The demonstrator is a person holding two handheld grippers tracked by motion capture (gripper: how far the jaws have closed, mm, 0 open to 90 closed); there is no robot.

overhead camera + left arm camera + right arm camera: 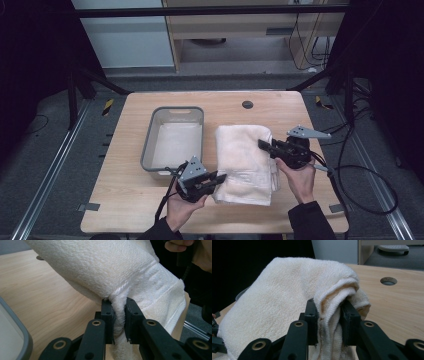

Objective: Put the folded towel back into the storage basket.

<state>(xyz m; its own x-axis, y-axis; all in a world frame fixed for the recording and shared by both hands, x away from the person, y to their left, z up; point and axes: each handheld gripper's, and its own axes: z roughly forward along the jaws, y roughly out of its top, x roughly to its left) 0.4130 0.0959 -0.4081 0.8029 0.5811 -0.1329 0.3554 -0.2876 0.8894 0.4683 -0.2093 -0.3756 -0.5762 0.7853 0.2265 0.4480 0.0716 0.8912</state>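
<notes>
A folded cream towel (245, 160) hangs over the right half of the wooden table (130, 200), held at two edges. My left gripper (222, 177) is shut on its near-left edge; in the left gripper view the towel (112, 267) bunches between the black jaws of my left gripper (119, 320). On the right edge of the towel my right gripper (262, 145) is shut too. The right gripper view has a thick fold of towel (294, 295) pinched in my right gripper (328, 322). Both ends are lifted off the tabletop.
A grey plastic bin (172, 112) with a pale liner stands left of the towel, its rim (17, 332) near my left gripper. A round cable hole (247, 104) is at the table's far side. Cables trail off the right edge.
</notes>
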